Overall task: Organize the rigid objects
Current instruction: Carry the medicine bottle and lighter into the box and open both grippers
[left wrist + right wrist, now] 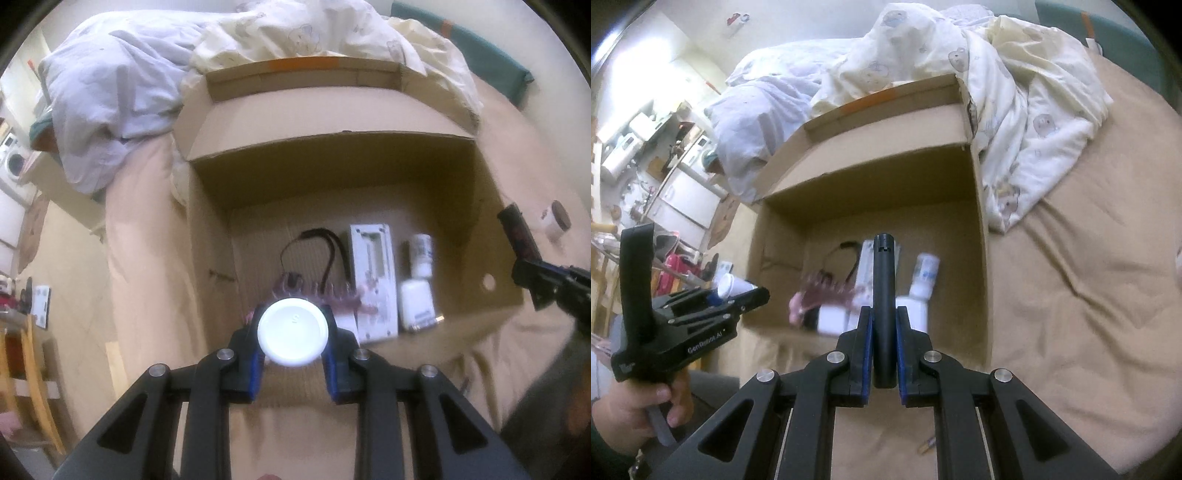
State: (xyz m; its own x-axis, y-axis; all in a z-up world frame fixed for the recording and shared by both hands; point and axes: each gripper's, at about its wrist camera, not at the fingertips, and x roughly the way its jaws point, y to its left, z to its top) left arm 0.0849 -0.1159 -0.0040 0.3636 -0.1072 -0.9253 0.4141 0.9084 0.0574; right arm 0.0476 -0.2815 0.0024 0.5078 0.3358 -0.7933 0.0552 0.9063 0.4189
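An open cardboard box (pixel 207 236) (pixel 979 229) stands on a bed. Inside lie a pink comb-like item (pixel 332 295), a white flat rectangular device (pixel 373 280), a black cord (pixel 314 243) and white bottles (pixel 417 291) (pixel 923 280). My left gripper (pixel 293 332) is shut on a white round-capped bottle (pixel 293 328) over the box's near edge; it also shows in the right wrist view (pixel 738 291). My right gripper (pixel 884 321) is shut on a black cylindrical stick (pixel 884 295) in front of the box; it shows at the right of the left wrist view (pixel 524 266).
A small white jar with a brown lid (pixel 556 221) lies on the tan sheet (pixel 1071 295) right of the box. Rumpled bedding (pixel 295 33) (pixel 1015 92) lies behind the box. A small object (pixel 927 445) lies on the sheet near me. Room furniture (pixel 646 147) is at the left.
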